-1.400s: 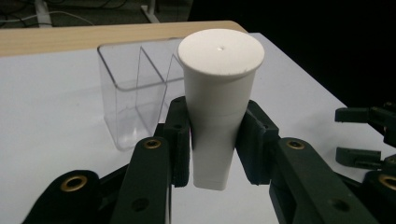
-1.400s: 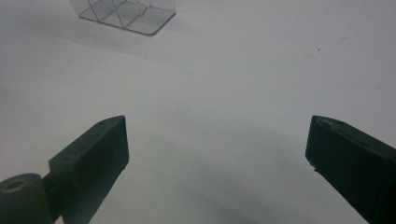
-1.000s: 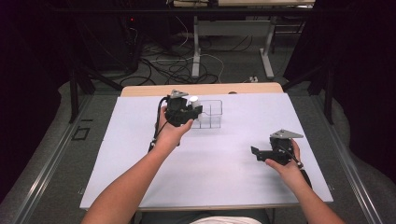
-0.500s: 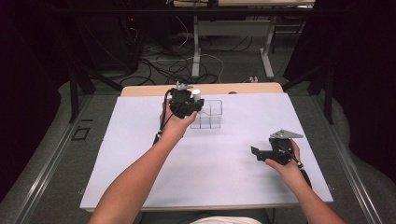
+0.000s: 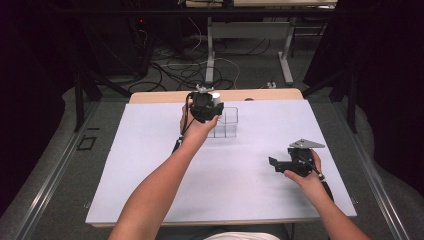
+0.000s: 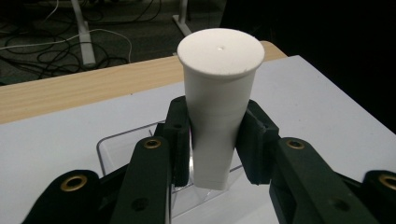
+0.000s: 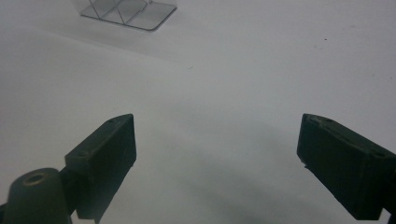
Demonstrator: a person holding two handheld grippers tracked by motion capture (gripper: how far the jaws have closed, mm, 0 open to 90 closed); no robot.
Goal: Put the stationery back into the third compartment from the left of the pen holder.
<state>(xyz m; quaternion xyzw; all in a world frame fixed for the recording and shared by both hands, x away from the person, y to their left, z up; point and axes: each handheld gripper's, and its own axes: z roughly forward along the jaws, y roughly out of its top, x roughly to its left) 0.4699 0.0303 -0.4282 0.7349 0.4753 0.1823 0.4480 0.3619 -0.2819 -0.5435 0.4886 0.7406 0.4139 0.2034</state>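
R tool [image 5: 272, 163] sat near edge of counter [image 5: 150, 165], jaws apart, nothing between. L tool [image 6: 217, 140] was clamped on white cup [image 6: 219, 107], upside down, held over clear divided tray [image 5: 229, 125] at far end. Step looked like cup placement; next prob needed lining up w/ a compartment, lowering, then release.

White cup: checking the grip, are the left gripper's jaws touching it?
Touching. In the left gripper view both jaws of the left gripper press the white cup's sides.

A lab: dark curtains [image 5: 385, 75] all round, loose cables [image 5: 175, 70] on the floor at 12 o'clock, a white-covered bench [image 5: 150, 165].
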